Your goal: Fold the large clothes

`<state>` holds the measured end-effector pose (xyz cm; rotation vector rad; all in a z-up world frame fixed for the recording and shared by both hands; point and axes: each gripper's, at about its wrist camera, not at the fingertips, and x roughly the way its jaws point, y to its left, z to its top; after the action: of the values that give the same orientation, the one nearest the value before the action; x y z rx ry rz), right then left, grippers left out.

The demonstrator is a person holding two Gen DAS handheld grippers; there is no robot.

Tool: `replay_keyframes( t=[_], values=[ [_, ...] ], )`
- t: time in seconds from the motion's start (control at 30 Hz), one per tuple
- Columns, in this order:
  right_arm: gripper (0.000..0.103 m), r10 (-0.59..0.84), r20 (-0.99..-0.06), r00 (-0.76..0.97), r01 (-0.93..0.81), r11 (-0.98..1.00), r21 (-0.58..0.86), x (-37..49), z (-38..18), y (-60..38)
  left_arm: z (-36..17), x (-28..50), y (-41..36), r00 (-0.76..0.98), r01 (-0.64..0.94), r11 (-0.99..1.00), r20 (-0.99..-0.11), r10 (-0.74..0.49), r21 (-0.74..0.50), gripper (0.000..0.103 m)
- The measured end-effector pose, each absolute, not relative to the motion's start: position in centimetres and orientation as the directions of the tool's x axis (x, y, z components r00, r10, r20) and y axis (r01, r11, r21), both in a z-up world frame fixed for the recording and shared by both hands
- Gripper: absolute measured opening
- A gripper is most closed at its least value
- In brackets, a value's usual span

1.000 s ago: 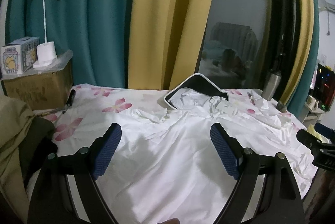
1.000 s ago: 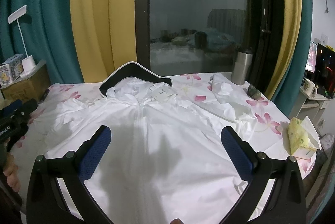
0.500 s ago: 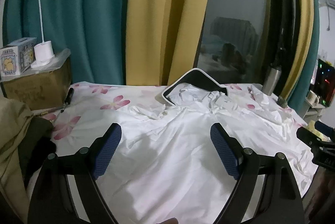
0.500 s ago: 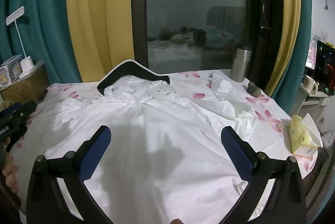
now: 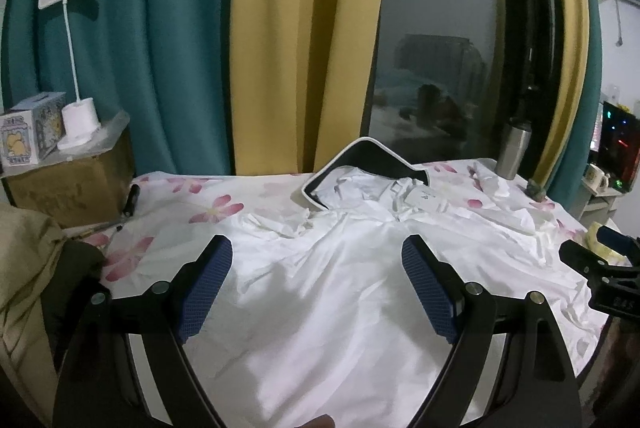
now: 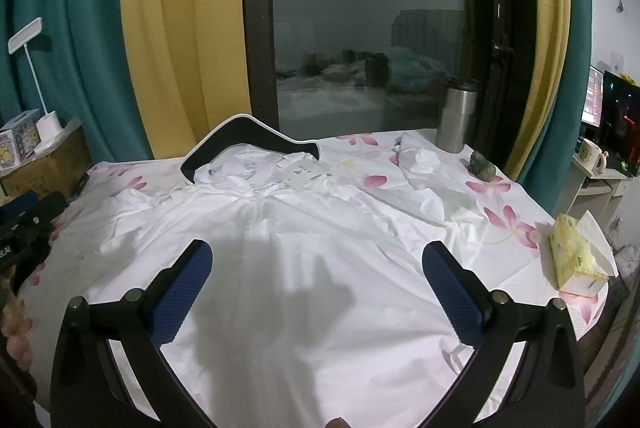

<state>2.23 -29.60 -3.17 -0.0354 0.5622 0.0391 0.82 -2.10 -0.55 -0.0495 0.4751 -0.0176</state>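
White cotton-looking hooded garment (image 6: 304, 268) lies spread flat, front up, on a round bench covered by a white cloth with pink flower print (image 6: 500, 220); it fills most of the bench top. Hood end with a black lining and white trim (image 6: 248, 139) points toward the dark window, and a white paper tag (image 6: 300, 173) sits at the collar. Sleeves crumpled out to both sides (the right one bunched near the far edge).

Left gripper (image 5: 316, 284) hovers above the near hem side, its blue-padded fingers (image 5: 206, 286) spread wide, holding nothing. Right gripper (image 6: 316, 292) likewise hangs over the garment's lower middle, fingers (image 6: 452, 294) wide apart, empty; their shadow falls on the fabric. Each gripper shows at the edge of the other's view.

Steel tumbler (image 6: 456, 119) stands upright at the far right of the bench, small grey-green rock-like lump (image 6: 482, 165) just beside it. Yellow tissue pack (image 6: 576, 256) lies at the right rim. To the left, off the bench, a brown cardboard box (image 5: 68, 187) carries a white desk lamp (image 5: 76, 67) and a small printed carton (image 5: 30, 135). Teal and yellow curtains (image 5: 280, 39) behind.
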Motion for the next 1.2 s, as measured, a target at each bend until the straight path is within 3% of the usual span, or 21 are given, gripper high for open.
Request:
replay_keyframes(
  t=[1.03,1.2],
  values=[
    [0.103,0.022,-0.570,0.822,-0.039,0.999,-0.017,4.0,-4.2,-31.3,-0.3,2.9,-2.9,0.862,0.041,0.997,-0.501,-0.070,-0.067,0.089],
    [0.103,0.013,-0.590,0.808,-0.029,0.999,-0.018,5.9,-4.6,-32.9,-1.0,4.6,-3.8,0.845,0.032,0.999,-0.533,-0.037,-0.018,0.089]
  ],
)
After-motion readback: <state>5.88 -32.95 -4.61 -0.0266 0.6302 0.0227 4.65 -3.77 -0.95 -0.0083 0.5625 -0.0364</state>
